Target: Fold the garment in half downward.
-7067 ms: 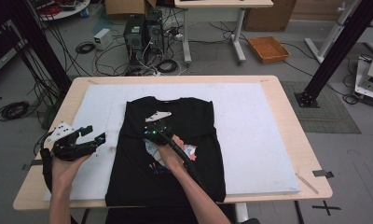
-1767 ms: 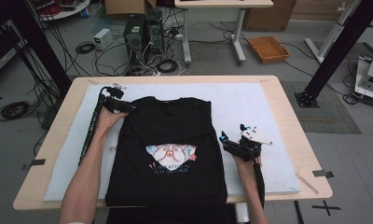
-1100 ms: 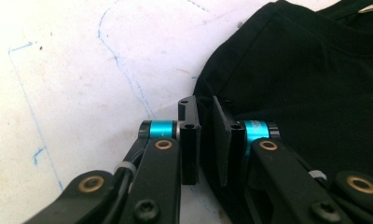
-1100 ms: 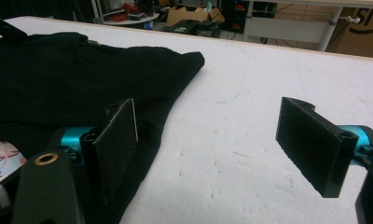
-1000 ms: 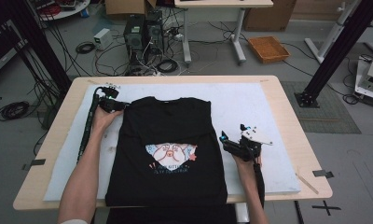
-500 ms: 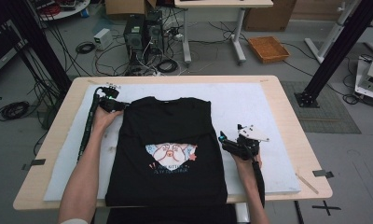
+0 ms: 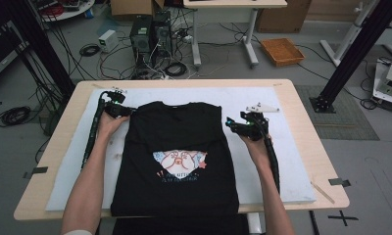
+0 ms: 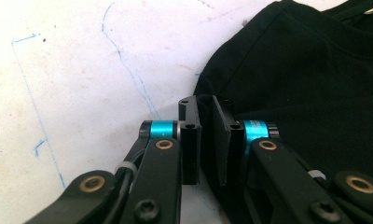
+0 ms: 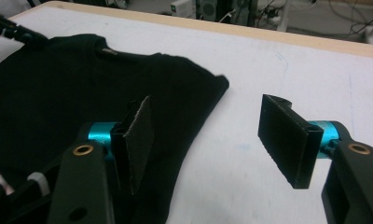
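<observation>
A black T-shirt point(image 7: 174, 147) with a cartoon print lies flat on the white mat point(image 7: 287, 161), collar toward the far edge. My left gripper point(image 7: 123, 111) is at the shirt's far left shoulder corner. In the left gripper view its jaws point(image 8: 204, 140) are shut on the shirt's point(image 8: 315, 70) corner fabric. My right gripper point(image 7: 232, 125) hovers beside the shirt's right edge, near the shoulder, pointing at the shirt. Its jaws point(image 9: 212, 135) stand wide and have just been closing. One is over the shirt's point(image 9: 58, 84) edge, the other over the mat, with nothing gripped.
The mat covers most of the wooden table point(image 7: 311, 132); blue pen lines point(image 8: 128, 70) mark it near the left gripper. Bare mat lies right of the shirt. Beyond the table, computers and cables point(image 7: 150, 34), a tan basket point(image 7: 281, 50) and black frame posts point(image 7: 351, 54) stand on the floor.
My right gripper has moved farther up the table along the shirt's right edge and lifted a little. The left gripper and the shirt have stayed put.
</observation>
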Demonstrator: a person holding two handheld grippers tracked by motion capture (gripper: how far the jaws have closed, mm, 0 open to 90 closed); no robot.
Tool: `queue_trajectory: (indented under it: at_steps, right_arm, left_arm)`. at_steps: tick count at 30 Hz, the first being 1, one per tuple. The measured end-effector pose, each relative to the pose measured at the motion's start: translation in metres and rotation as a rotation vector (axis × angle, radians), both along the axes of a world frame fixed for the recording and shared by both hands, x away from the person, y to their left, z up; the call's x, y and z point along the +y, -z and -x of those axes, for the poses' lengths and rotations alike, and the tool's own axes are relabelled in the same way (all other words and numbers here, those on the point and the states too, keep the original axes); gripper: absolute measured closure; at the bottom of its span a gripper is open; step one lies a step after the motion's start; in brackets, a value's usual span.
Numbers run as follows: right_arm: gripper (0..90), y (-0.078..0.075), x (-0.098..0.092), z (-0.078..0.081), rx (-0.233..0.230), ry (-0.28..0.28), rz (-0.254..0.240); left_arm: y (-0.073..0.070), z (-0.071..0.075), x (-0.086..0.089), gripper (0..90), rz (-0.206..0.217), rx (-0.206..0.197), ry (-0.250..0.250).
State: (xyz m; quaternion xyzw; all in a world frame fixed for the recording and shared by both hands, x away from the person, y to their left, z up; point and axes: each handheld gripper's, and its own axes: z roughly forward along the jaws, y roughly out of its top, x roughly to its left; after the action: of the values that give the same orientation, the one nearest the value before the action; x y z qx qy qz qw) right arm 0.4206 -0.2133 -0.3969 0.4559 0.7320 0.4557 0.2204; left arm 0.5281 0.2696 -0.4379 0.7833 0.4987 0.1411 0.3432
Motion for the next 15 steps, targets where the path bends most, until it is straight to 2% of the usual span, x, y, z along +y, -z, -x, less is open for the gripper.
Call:
queue_trajectory:
  at_steps: [3, 9, 15]
  right_arm:
    - [36.3, -0.003, 0.003, -0.026, 0.044, -0.001, -0.006]
    - [36.8, 0.001, 0.014, -0.074, 0.157, -0.025, -0.003]
    - [35.9, 0.006, 0.028, -0.104, 0.224, -0.027, 0.033]
  left_arm:
    - [0.000, 0.000, -0.001, 81.7, -0.008, 0.000, 0.001]
    - [0.000, 0.000, -0.001, 81.7, -0.010, 0.000, 0.000]
    - [0.000, 0.000, -0.001, 81.6, -0.009, -0.001, -0.002]
